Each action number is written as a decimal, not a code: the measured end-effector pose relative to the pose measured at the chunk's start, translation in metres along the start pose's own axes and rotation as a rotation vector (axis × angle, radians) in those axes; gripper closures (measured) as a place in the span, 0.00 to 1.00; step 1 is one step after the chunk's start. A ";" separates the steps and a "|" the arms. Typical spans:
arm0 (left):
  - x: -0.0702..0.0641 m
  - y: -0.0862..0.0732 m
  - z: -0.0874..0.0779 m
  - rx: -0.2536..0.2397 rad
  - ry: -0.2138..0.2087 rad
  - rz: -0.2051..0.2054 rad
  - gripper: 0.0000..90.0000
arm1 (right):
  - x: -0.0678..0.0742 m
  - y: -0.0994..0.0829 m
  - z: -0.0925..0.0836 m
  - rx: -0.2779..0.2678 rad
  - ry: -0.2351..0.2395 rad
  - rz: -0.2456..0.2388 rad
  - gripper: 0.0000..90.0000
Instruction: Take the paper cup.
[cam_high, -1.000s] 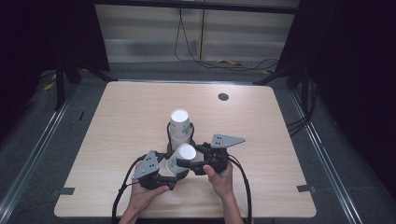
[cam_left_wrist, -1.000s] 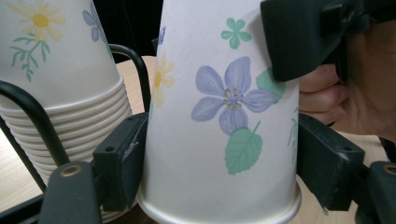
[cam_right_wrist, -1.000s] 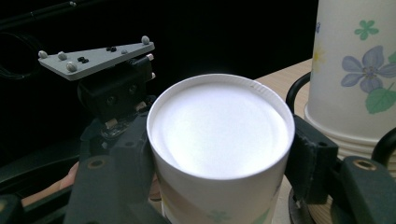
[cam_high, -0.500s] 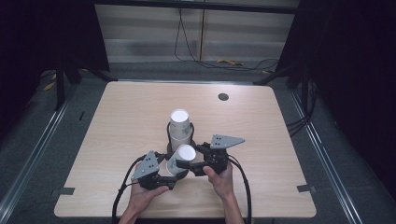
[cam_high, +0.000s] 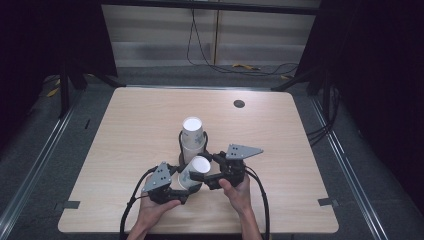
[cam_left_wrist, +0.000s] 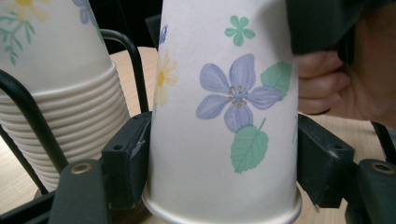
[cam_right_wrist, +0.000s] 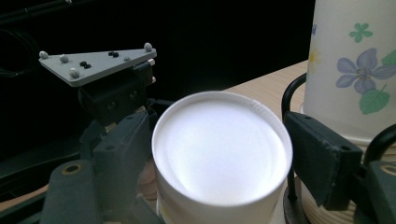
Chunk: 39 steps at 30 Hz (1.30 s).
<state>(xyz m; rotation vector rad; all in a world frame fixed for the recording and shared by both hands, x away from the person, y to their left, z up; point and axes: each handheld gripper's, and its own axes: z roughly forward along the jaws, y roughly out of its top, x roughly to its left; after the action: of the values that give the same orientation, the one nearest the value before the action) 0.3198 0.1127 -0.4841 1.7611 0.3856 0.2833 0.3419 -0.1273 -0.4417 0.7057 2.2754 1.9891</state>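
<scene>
Flowered white paper cup (cam_left_wrist: 224, 121), frame centre, pinched in our left gripper (cam_left_wrist: 223, 163); right gripper (cam_right_wrist: 217, 154) has just been opening around it, handover nearly done.

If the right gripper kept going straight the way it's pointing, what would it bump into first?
Probably the upside-down paper cup, already between its fingers, which have just been opening. Past the cup sits the left gripper, though the depth is hard to judge.
</scene>
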 end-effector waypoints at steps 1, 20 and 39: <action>0.000 0.000 0.000 0.004 -0.002 0.000 0.32 | 0.000 0.000 0.000 0.000 -0.002 0.000 0.27; 0.013 0.005 -0.015 0.059 0.001 -0.004 0.33 | -0.003 0.002 -0.017 -0.027 -0.066 0.002 0.27; 0.016 0.011 -0.014 0.142 -0.018 0.014 0.33 | -0.003 -0.001 -0.036 0.051 -0.058 -0.022 0.29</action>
<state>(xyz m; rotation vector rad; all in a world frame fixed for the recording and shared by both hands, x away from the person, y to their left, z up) 0.3306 0.1295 -0.4710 1.9048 0.3886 0.2546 0.3334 -0.1617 -0.4370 0.7294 2.2981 1.8823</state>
